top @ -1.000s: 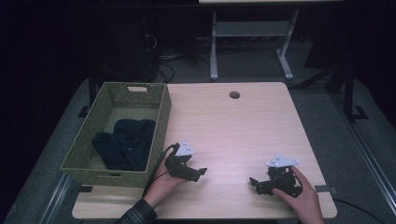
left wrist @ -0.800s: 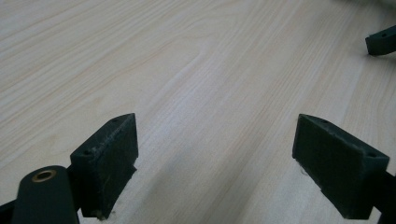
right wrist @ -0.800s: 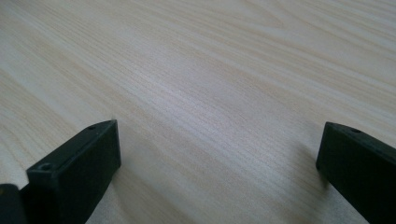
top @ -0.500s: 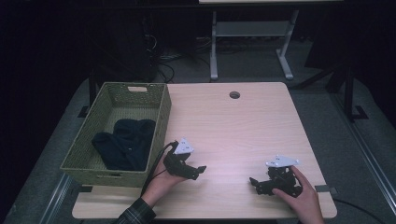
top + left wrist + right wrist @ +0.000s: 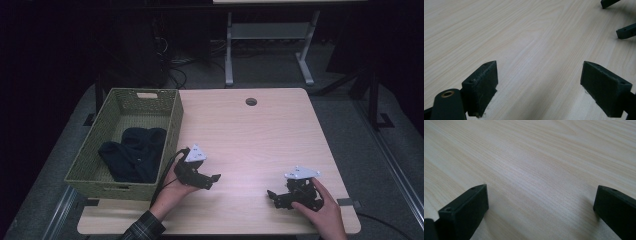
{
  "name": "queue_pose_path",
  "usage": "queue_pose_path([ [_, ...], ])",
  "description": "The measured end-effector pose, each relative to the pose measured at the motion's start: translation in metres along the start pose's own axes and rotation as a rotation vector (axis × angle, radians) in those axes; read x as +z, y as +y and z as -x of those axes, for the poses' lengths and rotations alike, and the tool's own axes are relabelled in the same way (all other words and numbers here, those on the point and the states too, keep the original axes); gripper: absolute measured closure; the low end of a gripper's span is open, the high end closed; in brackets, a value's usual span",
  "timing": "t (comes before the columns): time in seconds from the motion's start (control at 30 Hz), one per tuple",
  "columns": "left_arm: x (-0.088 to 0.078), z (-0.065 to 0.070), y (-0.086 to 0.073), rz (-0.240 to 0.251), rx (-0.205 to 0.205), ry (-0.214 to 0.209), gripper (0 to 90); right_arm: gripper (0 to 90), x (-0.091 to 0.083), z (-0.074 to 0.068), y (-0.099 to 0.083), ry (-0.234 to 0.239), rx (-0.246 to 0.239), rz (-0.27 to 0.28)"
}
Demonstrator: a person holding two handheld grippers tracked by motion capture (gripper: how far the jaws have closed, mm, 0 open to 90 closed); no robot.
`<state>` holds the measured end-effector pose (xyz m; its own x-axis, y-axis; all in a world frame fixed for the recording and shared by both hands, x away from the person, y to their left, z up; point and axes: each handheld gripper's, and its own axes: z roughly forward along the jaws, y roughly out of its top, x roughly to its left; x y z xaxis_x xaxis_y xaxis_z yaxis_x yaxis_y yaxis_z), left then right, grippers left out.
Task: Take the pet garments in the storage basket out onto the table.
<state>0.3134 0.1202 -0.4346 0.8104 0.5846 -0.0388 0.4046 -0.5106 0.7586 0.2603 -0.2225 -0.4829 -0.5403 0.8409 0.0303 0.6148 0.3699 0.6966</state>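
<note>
My left gripper (image 5: 214,179) rests low over the light wooden table (image 5: 250,135) near its front left, beside the basket, held by a hand in a plaid sleeve. In the left gripper view its jaws stand wide apart with only bare wood between them (image 5: 539,82), and the other gripper's jaw tips (image 5: 626,31) show at the top right. My right gripper (image 5: 272,196) sits near the front right of the table, pointing left. Its own view has the jaws wide apart over bare wood (image 5: 540,202). Both are open and hold nothing.
A green woven basket (image 5: 170,122) stands at the table's left edge with a dark folded cloth (image 5: 132,152) inside. A round cable hole (image 5: 251,101) sits near the table's far edge. Beyond the table stand a white desk frame (image 5: 270,35) and dark floor.
</note>
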Motion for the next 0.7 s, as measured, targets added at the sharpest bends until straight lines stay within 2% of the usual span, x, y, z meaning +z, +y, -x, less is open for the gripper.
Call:
queue_pose_path([
  [0.17,-0.003,-0.001,0.004,0.025,-0.008,0.008,14.0,0.0,0.0,0.0,0.0,0.002,0.004,-0.003],
  [0.47,-0.008,-0.002,0.009,0.029,0.005,0.008,14.0,0.0,0.0,0.0,0.0,0.001,0.004,-0.002],
  [0.6,-0.01,-0.002,0.011,0.042,-0.006,0.01,14.0,0.0,0.0,0.0,0.0,0.001,0.004,-0.002],
  [0.7,-0.011,-0.003,0.013,0.038,0.004,0.009,14.0,0.0,0.0,0.0,0.0,0.001,0.004,-0.002],
])
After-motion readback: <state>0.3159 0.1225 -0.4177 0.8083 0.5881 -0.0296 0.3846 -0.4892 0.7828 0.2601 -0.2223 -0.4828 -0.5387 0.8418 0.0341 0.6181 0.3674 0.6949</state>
